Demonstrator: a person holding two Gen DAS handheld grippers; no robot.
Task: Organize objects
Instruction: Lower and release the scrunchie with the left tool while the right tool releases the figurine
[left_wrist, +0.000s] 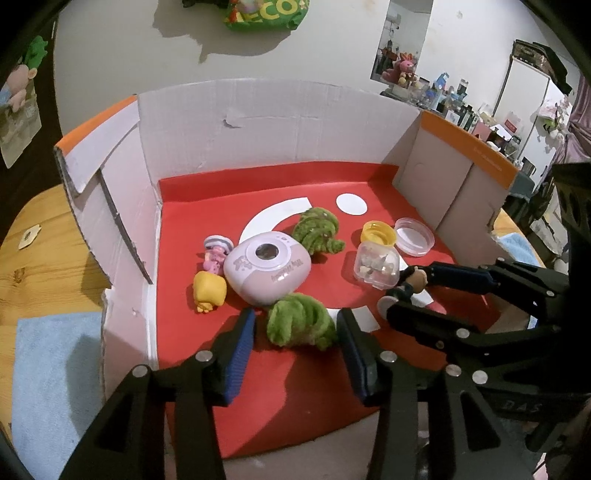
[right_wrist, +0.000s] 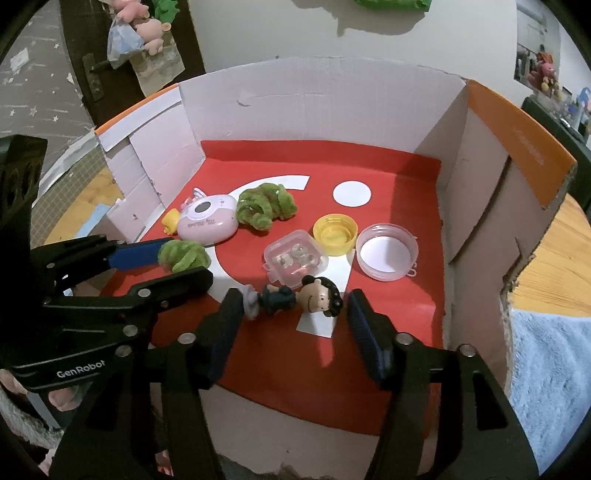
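Note:
A green fuzzy coil (left_wrist: 301, 325) lies on the red floor between the blue pads of my left gripper (left_wrist: 295, 315), which stands open with a gap on the coil's left side. In the right wrist view that left gripper (right_wrist: 177, 266) reaches in from the left around the same coil (right_wrist: 184, 254). A small dark-haired figurine (right_wrist: 295, 297) lies on its side between the fingers of my right gripper (right_wrist: 294, 295), which is open; its head is clear of the right pad. The left wrist view shows the right gripper (left_wrist: 400, 293) around the figurine (left_wrist: 410, 284).
A cardboard box wall (left_wrist: 258, 129) surrounds the red floor (right_wrist: 388, 184) on three sides. On the floor lie a pink camera toy (left_wrist: 266, 267), a second green coil (left_wrist: 317, 230), a yellow toy (left_wrist: 208, 291), a pink figurine (left_wrist: 216, 253), a yellow cap (right_wrist: 334, 234), a clear box (right_wrist: 295, 260) and a clear lid (right_wrist: 386, 254).

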